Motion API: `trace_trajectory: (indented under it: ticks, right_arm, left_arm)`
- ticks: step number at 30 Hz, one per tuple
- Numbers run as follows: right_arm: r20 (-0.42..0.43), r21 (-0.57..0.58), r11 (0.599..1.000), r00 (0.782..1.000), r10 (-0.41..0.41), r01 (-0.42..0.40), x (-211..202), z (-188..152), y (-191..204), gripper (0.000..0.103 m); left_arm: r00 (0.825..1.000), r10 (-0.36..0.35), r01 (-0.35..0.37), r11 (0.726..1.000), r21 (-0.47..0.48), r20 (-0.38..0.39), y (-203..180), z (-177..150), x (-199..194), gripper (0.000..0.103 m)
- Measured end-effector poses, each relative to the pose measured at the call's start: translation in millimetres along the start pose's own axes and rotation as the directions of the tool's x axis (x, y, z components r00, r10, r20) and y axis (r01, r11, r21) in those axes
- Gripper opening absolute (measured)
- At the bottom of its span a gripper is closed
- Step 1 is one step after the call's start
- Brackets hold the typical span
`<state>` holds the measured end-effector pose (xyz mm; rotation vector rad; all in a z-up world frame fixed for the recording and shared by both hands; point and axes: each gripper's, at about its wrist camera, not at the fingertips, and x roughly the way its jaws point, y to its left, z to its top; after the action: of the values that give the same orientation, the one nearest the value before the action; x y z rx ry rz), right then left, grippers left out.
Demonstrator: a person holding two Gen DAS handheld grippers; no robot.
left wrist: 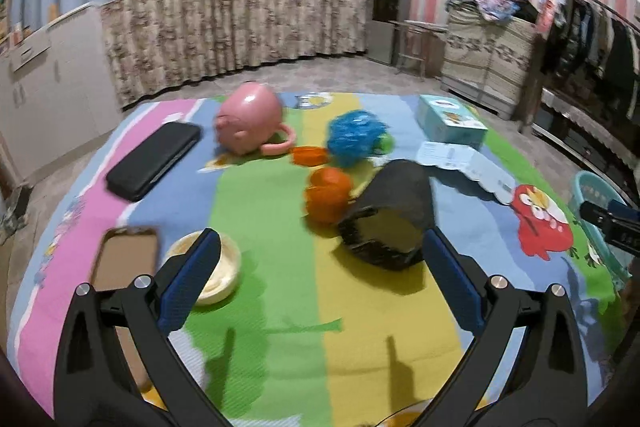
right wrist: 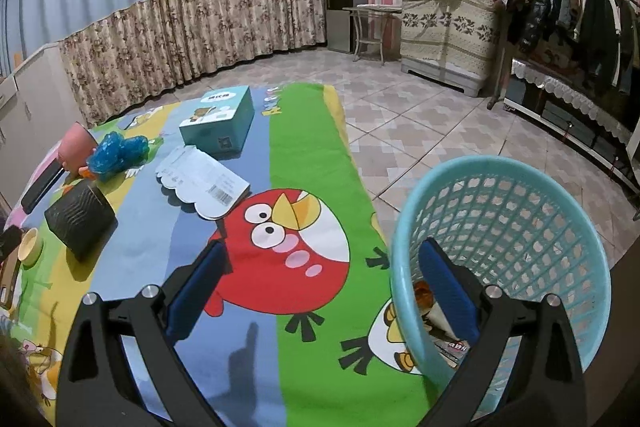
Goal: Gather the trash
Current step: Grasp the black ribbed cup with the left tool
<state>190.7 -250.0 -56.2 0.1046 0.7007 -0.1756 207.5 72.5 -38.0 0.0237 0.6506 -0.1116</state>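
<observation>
The turquoise mesh basket stands on the tiled floor just off the right edge of the cartoon-print mat, with a few scraps of trash lying in its bottom. The right gripper hangs over that edge with its jaws wide and nothing between them, its right finger over the basket's rim. The left gripper hovers above the mat's middle, jaws also wide and empty. Ahead of it lie a crumpled black bag, two orange pieces that may be peel, and a blue plastic wad. Farther out sit a pink pig-shaped pot, a teal box and flattened white packaging.
</observation>
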Motion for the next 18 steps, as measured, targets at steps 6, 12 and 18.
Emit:
trace_trajectory:
  ticks: [6,12,18]
  right_arm:
    - [-0.02,0.023,1.0,1.0,-0.007,0.008,6,1,-7,0.095]
    - [-0.049,0.024,0.999,0.999,-0.021,0.022,16,2,-9,0.095]
    - [-0.061,0.02,1.0,0.998,-0.021,0.023,21,3,-6,0.095]
  left_arm:
    - [0.999,-0.048,0.049,0.998,0.039,-0.026,-29,20,28,0.097]
    - [0.994,-0.061,0.07,0.994,0.089,-0.091,-50,21,58,0.097]
    - [0.991,-0.062,0.075,0.991,0.112,-0.116,-57,14,67,0.094]
